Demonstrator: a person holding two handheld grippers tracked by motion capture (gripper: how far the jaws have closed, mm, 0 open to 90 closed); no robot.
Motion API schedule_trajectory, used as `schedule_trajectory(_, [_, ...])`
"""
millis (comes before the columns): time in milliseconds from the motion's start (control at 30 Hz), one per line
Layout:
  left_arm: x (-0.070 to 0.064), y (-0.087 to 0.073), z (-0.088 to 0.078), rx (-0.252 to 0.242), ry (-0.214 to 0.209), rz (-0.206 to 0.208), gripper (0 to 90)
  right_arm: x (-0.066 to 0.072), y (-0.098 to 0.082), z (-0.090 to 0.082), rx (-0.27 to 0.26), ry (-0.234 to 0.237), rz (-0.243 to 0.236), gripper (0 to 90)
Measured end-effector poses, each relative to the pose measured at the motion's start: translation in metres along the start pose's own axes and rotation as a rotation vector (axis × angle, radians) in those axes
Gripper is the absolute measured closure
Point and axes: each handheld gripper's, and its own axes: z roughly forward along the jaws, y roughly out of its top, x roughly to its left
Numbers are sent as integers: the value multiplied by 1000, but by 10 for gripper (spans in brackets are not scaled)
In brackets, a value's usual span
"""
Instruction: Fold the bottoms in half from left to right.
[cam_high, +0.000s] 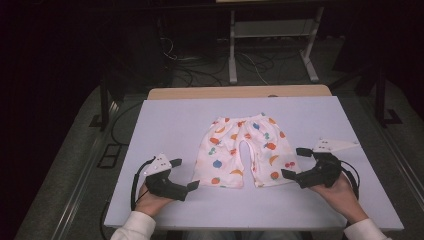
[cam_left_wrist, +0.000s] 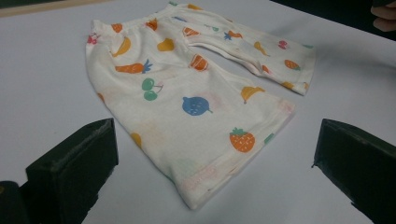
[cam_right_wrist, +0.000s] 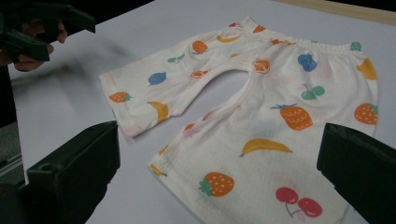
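both tools (cam_high: 184, 173) (cam_high: 295, 162) gape beside flat, fruit-printed white shorts (cam_high: 243, 150).

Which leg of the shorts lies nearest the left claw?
The leg on the high view's left: its hem lies just beside the open left claw; the other leg ends by the right claw.

Shorts (cam_right_wrist: 261, 116): near leg hem and one waistband corner cut off by the right gripper view's lower and right edges. Left hand-held gripper (cam_right_wrist: 35, 30): blurred, cropped at that view's top-left corner. Hand (cam_left_wrist: 385, 16): fingers alone, clipped at the left gripper view's right edge.
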Motion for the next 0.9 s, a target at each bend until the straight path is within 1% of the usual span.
schedule_trajectory(300, [0,0,0,1,0,-2,0,4,15,8,25,10,-24,0])
schedule_trajectory(433, [0,0,1,3,-1,0,0,3,20,10,22,14,-27,0])
schedule_trajectory(567, [0,0,1,-1,-3,-1,0,1,28,14,26,18,-32,0])
schedule_trajectory(900, [0,0,0,-3,-1,-4,0,-6,33,22,47,10,-25,0])
